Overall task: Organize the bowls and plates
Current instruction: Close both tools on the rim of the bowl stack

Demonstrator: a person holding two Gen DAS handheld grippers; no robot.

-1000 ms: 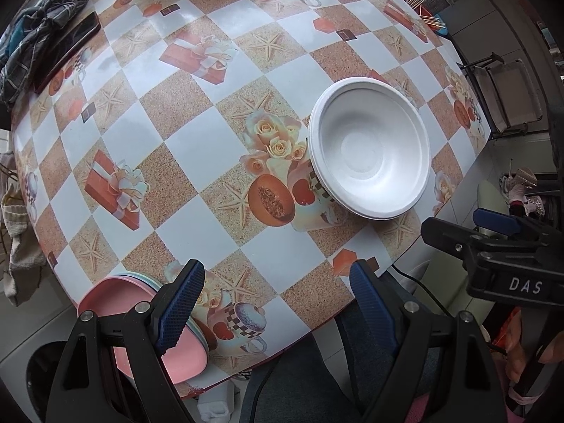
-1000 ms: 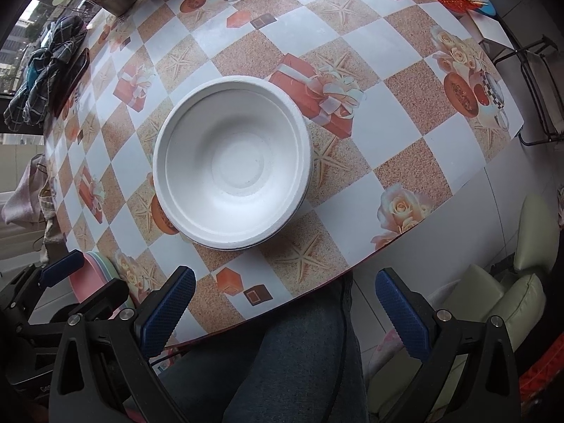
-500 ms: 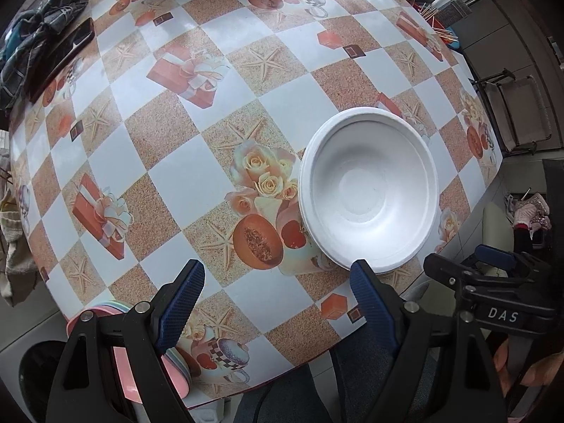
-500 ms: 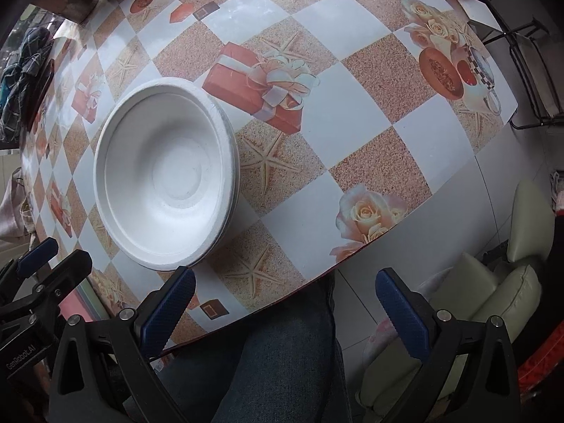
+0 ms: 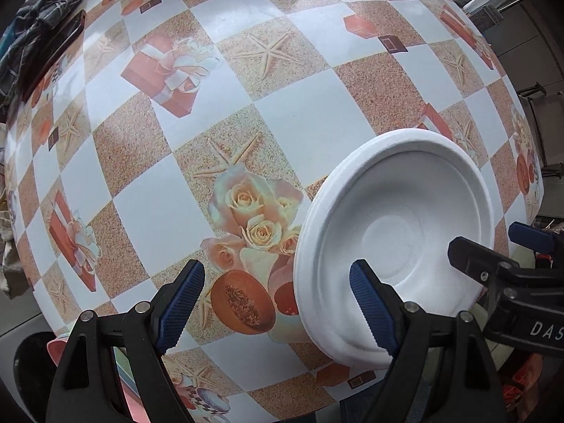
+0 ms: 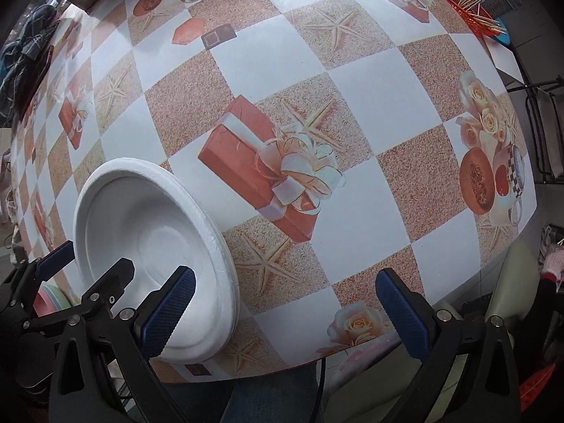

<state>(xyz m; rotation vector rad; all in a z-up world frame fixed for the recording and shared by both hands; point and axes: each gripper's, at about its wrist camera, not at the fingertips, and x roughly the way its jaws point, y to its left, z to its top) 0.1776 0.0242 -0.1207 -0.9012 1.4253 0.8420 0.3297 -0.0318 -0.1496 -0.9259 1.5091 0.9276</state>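
Note:
A white foam bowl sits on the patterned table near its front edge; it also shows in the right wrist view. My left gripper is open and low over the table, its right finger over the bowl's left part. My right gripper is open, its left finger over the bowl's right rim. A stack of pink and pastel plates sits at the front left corner behind the left gripper's arm, and shows in the right wrist view.
The table carries a checked cloth with roses and gift boxes. Dark clothing lies at the far left. A red basket of sticks stands at the far right. A chair stands beyond the right edge.
Both grippers have moved forward and down toward the table. The bowl now looms large, with one finger of each gripper over it. The bowl itself has not moved.

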